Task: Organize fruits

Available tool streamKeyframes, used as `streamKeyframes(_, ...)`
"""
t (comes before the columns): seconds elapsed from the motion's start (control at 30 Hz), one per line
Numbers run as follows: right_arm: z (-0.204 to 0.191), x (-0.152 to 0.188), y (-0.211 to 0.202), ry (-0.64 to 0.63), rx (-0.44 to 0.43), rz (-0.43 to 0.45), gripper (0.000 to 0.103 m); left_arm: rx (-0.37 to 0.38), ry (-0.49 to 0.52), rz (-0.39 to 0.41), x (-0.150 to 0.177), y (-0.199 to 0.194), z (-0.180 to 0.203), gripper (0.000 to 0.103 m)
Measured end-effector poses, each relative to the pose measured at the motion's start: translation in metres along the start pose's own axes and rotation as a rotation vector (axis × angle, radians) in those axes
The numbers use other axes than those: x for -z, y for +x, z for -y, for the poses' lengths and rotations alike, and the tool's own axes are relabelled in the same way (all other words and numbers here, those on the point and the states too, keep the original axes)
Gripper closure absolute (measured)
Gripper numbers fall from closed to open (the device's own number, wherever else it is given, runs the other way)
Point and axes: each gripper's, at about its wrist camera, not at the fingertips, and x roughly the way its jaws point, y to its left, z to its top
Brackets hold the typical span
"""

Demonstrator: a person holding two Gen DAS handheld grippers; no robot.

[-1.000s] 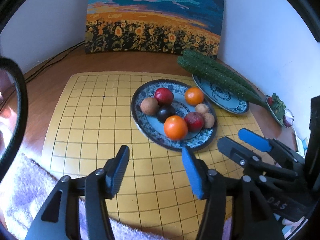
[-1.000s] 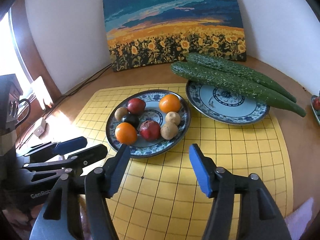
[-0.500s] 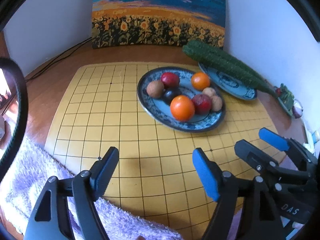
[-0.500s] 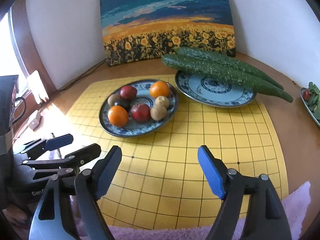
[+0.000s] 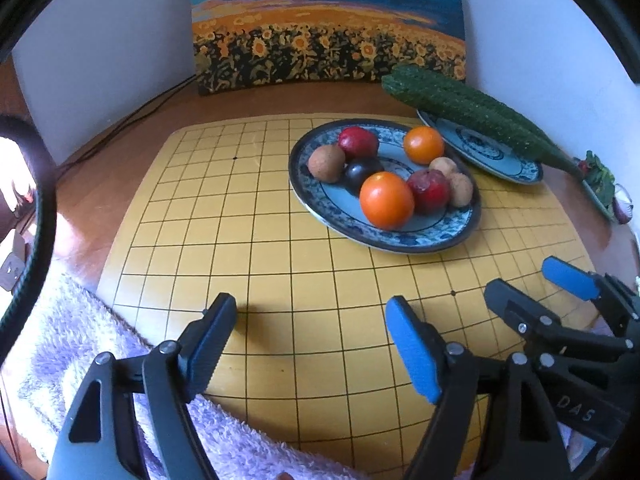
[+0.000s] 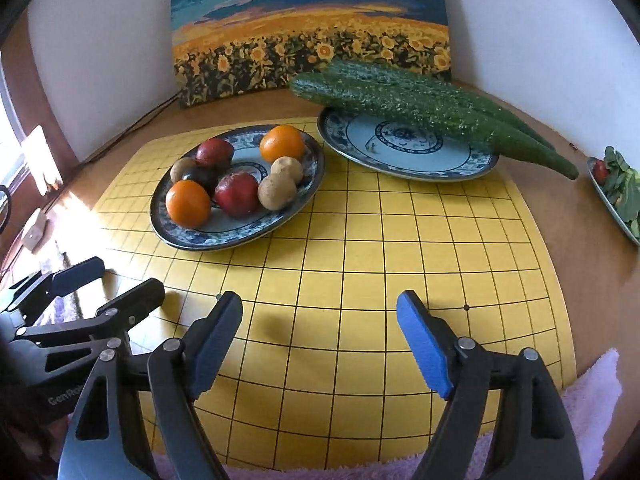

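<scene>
A blue patterned plate (image 5: 440,236) (image 6: 304,192) on the yellow grid mat holds several fruits: two oranges (image 5: 386,200) (image 6: 188,203), two red fruits (image 5: 430,191) (image 6: 237,194), a dark plum (image 5: 362,170) and brown round fruits (image 6: 277,192). A second blue plate (image 5: 496,160) (image 6: 400,156) behind it carries two long cucumbers (image 5: 472,114) (image 6: 420,100). My left gripper (image 5: 310,336) is open and empty over the mat's near part. My right gripper (image 6: 320,330) is open and empty beside it, and shows in the left wrist view (image 5: 528,288).
A sunflower painting (image 5: 328,24) (image 6: 312,28) leans on the back wall. A dish of greens (image 6: 618,192) sits at the far right. A fluffy lilac towel (image 5: 80,360) lies along the mat's near edge. Cables run along the left wall.
Both grippers have pulled back toward the near edge of the mat and opened wider. The fruit plate and the cucumbers have not moved.
</scene>
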Motion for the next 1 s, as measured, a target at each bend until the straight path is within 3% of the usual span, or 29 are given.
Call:
streamKeyframes(0.53, -0.0012, 0.0008, 0.0008, -0.005, 0.014, 0.0, 0.021, -0.026, -0.027, 0.006, -0.0007, 0.0038, -0.006, 0.012)
streamKeyframes(1.0, -0.001, 0.001, 0.001, -0.006, 0.013, 0.0, 0.021, -0.027, -0.027, 0.008, -0.0008, 0.0041, -0.0064, 0.012)
